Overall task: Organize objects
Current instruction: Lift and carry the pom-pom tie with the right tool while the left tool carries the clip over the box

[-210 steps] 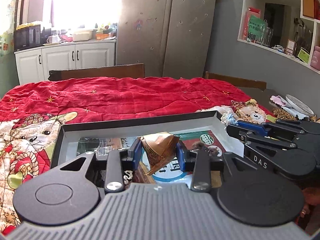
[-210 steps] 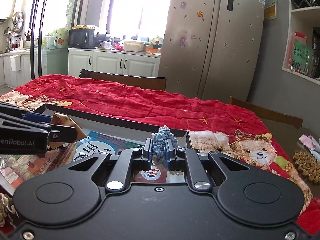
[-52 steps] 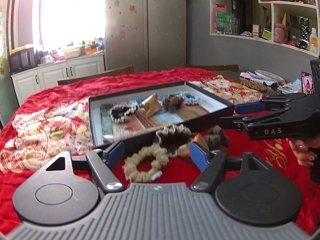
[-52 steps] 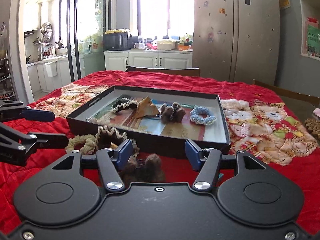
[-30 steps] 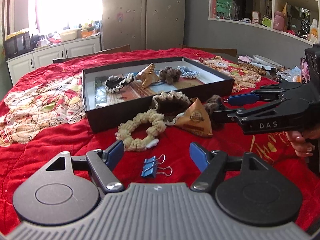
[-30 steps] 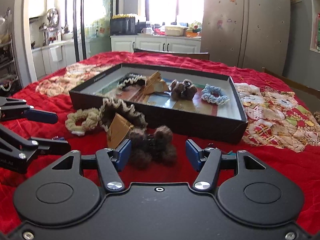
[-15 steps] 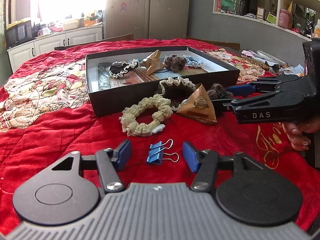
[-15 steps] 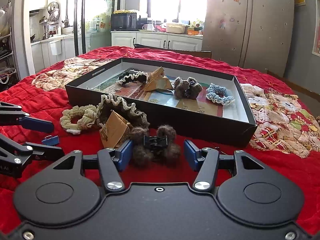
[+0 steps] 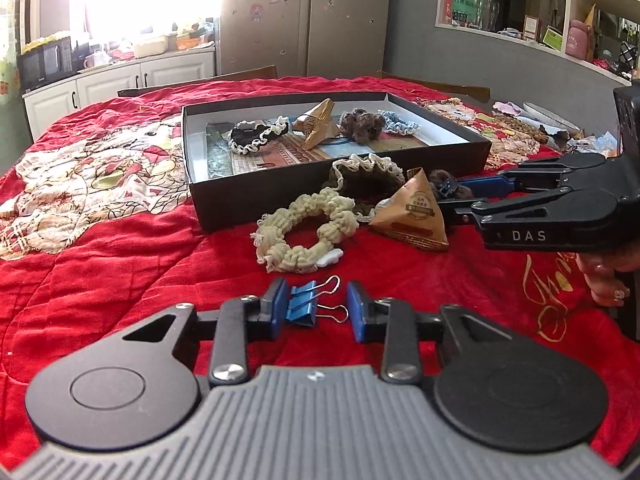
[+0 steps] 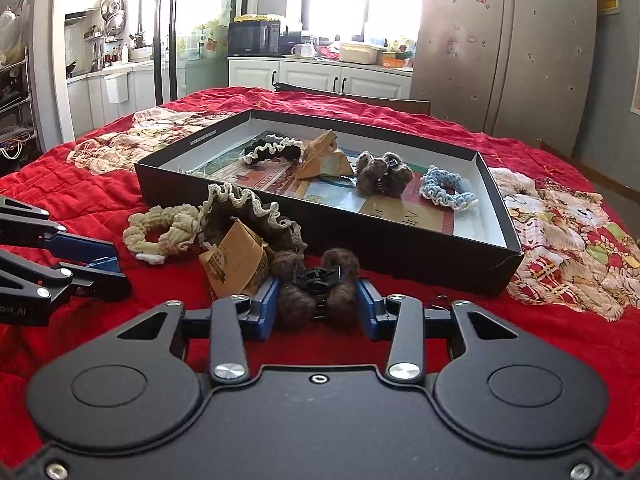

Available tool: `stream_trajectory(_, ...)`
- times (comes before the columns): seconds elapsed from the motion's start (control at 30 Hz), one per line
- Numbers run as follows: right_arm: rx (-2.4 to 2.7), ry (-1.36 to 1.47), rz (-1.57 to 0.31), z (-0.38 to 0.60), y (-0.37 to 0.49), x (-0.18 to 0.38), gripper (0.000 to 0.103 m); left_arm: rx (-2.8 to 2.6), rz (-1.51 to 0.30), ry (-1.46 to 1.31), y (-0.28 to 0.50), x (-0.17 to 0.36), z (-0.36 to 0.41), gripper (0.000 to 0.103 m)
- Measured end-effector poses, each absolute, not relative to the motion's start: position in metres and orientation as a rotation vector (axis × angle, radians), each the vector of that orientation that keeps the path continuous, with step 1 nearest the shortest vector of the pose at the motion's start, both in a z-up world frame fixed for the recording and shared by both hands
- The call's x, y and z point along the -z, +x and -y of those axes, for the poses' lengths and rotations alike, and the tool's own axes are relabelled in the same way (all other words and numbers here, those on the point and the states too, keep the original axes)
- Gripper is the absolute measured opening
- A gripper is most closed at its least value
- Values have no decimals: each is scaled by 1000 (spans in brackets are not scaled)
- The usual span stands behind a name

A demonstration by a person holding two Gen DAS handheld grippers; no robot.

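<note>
Jaws closing on both: left gripper (image 9: pixel 315 311) low in the centre of its view, around the blue binder clip (image 9: pixel 301 311), left pad touching it, right pad apart; right gripper (image 10: pixel 317 307) around the brown fuzzy hair claw (image 10: pixel 316 286), both pads at its sides. Just above, paper pyramid (image 10: pixel 236 261) and cream scrunchie (image 10: pixel 160 233) on red cloth (image 10: pixel 540 344). Behind, across the middle, black box (image 10: pixel 400 250).
</note>
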State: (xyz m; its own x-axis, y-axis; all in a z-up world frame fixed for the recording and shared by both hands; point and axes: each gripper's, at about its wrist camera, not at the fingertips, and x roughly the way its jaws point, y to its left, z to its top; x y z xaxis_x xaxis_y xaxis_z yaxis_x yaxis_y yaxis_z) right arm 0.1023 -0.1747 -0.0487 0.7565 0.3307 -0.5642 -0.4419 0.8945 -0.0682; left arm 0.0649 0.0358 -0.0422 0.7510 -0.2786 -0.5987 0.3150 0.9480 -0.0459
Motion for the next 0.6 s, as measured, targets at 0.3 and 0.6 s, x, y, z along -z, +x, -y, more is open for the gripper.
stream_trajectory(0.3, -425, -189, -572, 178, 100, 47, 37, 322, -645, 64, 64, 42, -34, 36)
stream_trajectory(0.6, -423, -173, -566, 184, 94, 41, 35, 327, -645, 65, 63, 41, -32, 36)
